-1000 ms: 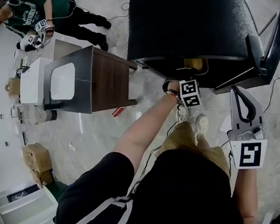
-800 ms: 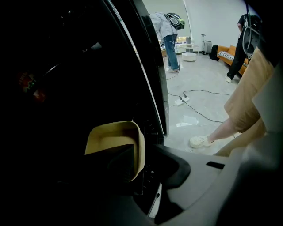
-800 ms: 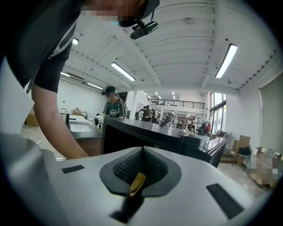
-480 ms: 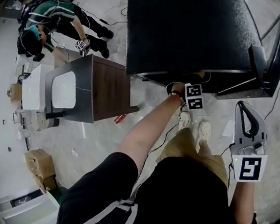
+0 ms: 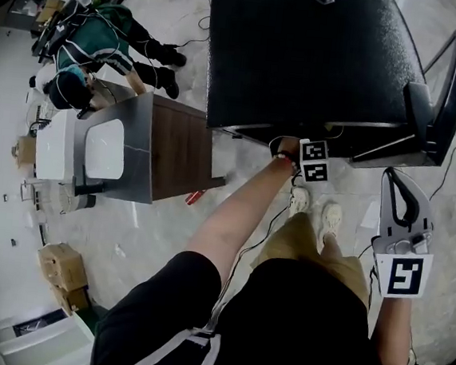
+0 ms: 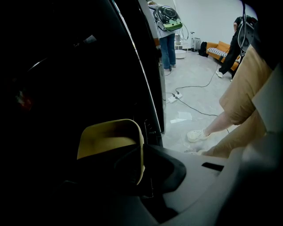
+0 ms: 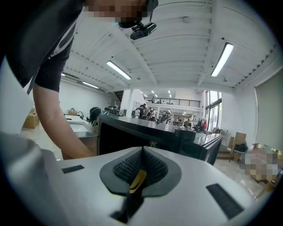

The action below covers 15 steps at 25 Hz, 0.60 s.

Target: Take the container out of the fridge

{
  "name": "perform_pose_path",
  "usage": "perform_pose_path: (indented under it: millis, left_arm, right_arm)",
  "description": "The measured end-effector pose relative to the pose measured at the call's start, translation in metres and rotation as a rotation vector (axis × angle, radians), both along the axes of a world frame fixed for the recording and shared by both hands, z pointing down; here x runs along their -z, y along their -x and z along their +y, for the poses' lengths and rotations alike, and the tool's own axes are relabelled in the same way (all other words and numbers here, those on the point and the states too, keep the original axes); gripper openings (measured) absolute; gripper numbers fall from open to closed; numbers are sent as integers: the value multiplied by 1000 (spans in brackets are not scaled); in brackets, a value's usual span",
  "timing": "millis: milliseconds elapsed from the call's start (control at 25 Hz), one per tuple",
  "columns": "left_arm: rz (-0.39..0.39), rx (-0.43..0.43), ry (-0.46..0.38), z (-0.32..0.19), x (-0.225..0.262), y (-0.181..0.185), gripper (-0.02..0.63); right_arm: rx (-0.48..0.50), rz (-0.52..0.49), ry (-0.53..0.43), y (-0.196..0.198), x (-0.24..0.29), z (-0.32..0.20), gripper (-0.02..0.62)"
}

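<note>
1. Container (image 6: 108, 140): yellow, open-topped, low inside the dark fridge (image 5: 304, 57), just behind its front edge; not yet out.
2. Pinched by the left gripper (image 6: 141, 161) on the wall nearest the fridge's opening, one jaw inside the rim and one outside. Probably a grip chosen for drawing it straight out without tipping.
3. Outside the fridge, in front of its door side: right gripper (image 7: 140, 170), pressed together on nothing, seemingly parked clear of the exit path.
4. Swung wide at the fridge's right side: door (image 5: 454, 79), leaving the front free. Worth minding: the dark frame edge just beside the container, a likely snag.
5. On the floor in front of the fridge: the person's shoes (image 5: 331, 214) and a cable (image 6: 196, 86), both below the way out, as far as can be judged.
6. Left of the fridge and apart from it: a wooden cabinet (image 5: 179, 145) with a white sink (image 5: 104, 138).
7. Farther left of the fridge: another person (image 5: 97, 37), bent over, well away.
</note>
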<state>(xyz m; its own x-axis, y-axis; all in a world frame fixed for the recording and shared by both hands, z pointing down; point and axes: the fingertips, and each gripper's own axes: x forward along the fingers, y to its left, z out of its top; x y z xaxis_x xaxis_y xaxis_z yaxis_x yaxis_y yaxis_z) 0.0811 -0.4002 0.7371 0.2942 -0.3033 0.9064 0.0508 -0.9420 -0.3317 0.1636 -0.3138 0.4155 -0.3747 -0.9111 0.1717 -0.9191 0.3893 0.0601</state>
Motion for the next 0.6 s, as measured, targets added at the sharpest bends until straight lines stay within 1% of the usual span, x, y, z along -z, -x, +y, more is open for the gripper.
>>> perform_pose_path:
  millis: [200, 600]
  left_arm:
    - [13, 2, -15, 7, 13, -1, 35]
    - [73, 31, -18, 39, 45, -5, 35]
  right_arm:
    - [20, -7, -10, 4, 6, -1, 35]
    - [86, -25, -46, 11, 21, 6, 35]
